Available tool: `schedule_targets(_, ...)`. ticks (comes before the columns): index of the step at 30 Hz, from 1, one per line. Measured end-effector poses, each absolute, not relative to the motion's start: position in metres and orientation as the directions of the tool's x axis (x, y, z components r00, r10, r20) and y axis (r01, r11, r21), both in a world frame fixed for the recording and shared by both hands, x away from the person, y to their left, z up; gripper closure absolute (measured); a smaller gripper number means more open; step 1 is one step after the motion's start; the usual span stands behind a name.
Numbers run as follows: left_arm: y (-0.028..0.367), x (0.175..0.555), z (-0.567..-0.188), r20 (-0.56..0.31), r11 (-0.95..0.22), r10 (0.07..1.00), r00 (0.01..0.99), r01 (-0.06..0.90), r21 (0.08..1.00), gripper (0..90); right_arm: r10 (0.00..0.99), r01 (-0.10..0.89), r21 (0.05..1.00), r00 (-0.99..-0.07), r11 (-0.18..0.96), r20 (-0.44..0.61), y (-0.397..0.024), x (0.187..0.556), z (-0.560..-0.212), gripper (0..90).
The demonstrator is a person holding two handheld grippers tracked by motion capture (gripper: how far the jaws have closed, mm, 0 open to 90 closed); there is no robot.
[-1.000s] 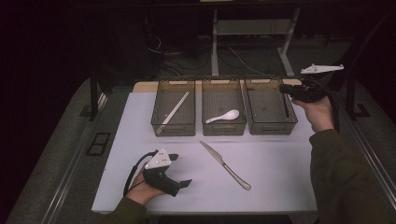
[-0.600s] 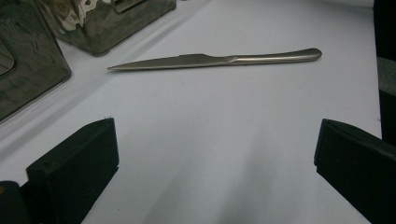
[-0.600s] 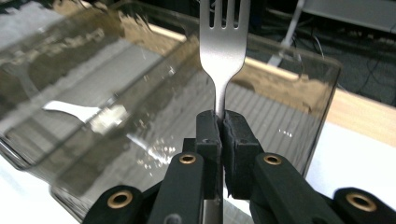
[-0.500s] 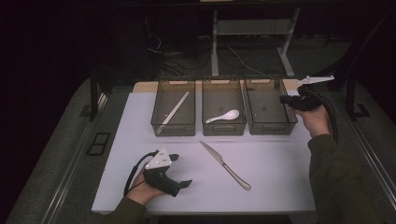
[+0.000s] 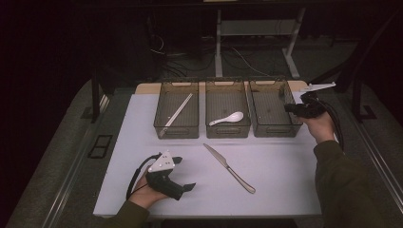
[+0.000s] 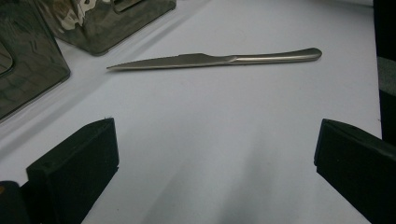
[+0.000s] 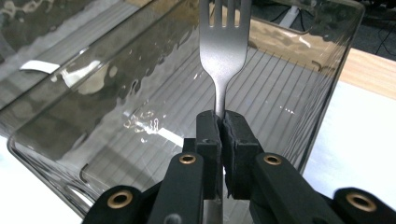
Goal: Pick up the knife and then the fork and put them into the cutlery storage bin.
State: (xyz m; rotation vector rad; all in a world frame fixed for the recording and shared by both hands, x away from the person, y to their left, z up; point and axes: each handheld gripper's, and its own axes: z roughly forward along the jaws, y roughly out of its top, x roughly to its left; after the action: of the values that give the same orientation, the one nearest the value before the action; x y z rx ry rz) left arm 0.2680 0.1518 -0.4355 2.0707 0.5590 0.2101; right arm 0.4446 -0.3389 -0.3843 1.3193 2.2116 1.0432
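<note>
Left gripper (image 5: 183, 186) rests low on the white table mat (image 5: 285, 171) at the near left, held in the person's left hand (image 5: 145, 194); in the left gripper view its two black jaws stand wide apart with nothing between them. Ahead of those jaws, well apart from them, a table knife (image 6: 219, 59) lies flat on the mat; in the high view its long axis runs diagonally, blade tip toward the far left and handle end toward the near right. Beyond the knife, three clear bins stand side by side along the far edge of the mat: the left bin (image 5: 176, 127) holds a pair of pale chopsticks (image 5: 177, 113) lying diagonally, the middle bin (image 5: 227, 128) holds a white soup spoon (image 5: 227, 118), and the right bin (image 5: 273, 127) shows a bare ribbed floor. Right gripper (image 5: 291, 108) hangs at the right wall of that bin, carried by the right hand (image 5: 319, 124). In the right gripper view its jaws are closed tight on the handle of a metal fork (image 7: 223, 44), whose long axis continues straight out from the jaws, tines pointing away over the right bin's interior.
</note>
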Motion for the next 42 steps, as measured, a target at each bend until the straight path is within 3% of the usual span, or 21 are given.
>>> schedule_targets(13,0.152,0.268,-0.435,-0.068,-0.451,0.466,0.882,0.303,0.84,0.0,0.853,0.628,0.71,-0.517,0.319,0.075,-0.331,0.452,-0.39,83.5)
schedule_targets(21,0.152,0.268,-0.435,-0.068,-0.45,0.466,0.882,0.303,0.84,0.0,0.856,0.637,0.715,-0.506,0.287,0.107,-0.332,0.451,-0.39,69.5)
schedule_targets(26,0.152,0.268,-0.435,-0.07,-0.445,0.469,0.88,0.304,0.842,0.0,0.848,0.63,0.736,-0.508,0.249,0.148,-0.332,0.443,-0.38,54.1)
schedule_targets(36,0.151,0.267,-0.435,-0.069,-0.448,0.471,0.88,0.305,0.84,0.0,0.809,0.582,0.776,-0.563,0.242,0.171,-0.324,0.41,-0.359,41.2)
schedule_targets(42,0.151,0.267,-0.434,-0.067,-0.447,0.471,0.879,0.304,0.841,0.0,0.793,0.565,0.785,-0.587,0.255,0.166,-0.312,0.386,-0.355,40.2)
